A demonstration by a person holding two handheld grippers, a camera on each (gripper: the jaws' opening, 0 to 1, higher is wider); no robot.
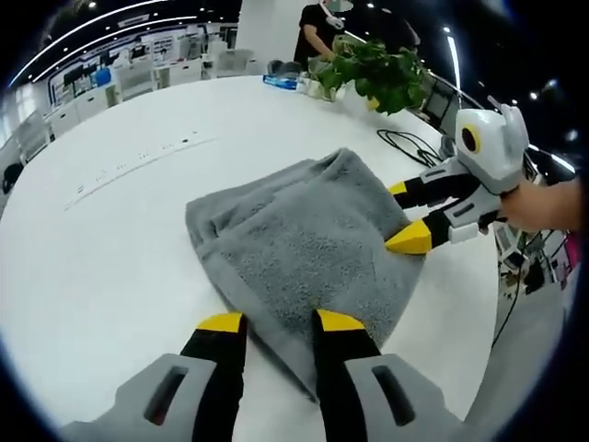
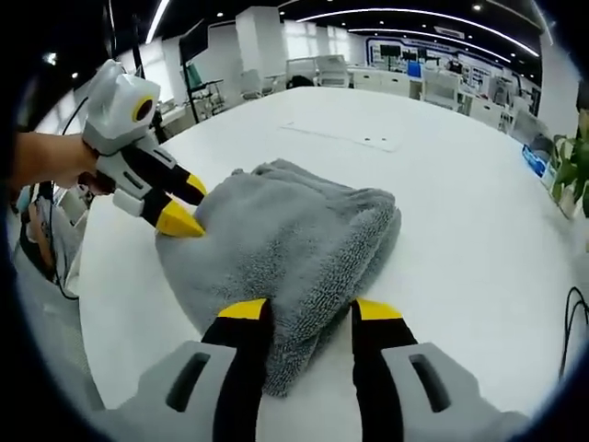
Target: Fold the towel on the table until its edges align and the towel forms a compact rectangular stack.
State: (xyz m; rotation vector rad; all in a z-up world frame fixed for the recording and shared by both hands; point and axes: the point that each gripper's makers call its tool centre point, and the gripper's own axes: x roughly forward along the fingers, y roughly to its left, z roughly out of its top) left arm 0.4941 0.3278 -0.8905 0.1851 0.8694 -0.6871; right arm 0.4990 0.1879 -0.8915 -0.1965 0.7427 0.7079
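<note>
A grey towel (image 1: 299,235) lies folded in loose layers on the white table (image 1: 101,239). In the left gripper view my left gripper (image 1: 280,322) is open, its yellow tips on either side of the towel's near edge. My right gripper (image 1: 405,216) comes in from the right, held by a hand, open at the towel's right edge. In the right gripper view the towel (image 2: 285,239) runs down between the spread tips of the right gripper (image 2: 310,309). There the left gripper (image 2: 187,207) touches the towel's left edge, its tips a little apart.
A potted plant (image 1: 379,74), a blue item (image 1: 281,82) and a standing person (image 1: 322,28) are at the table's far side. A black cable (image 1: 409,143) lies near the right edge. The table's edge (image 2: 97,304) runs close behind the left gripper.
</note>
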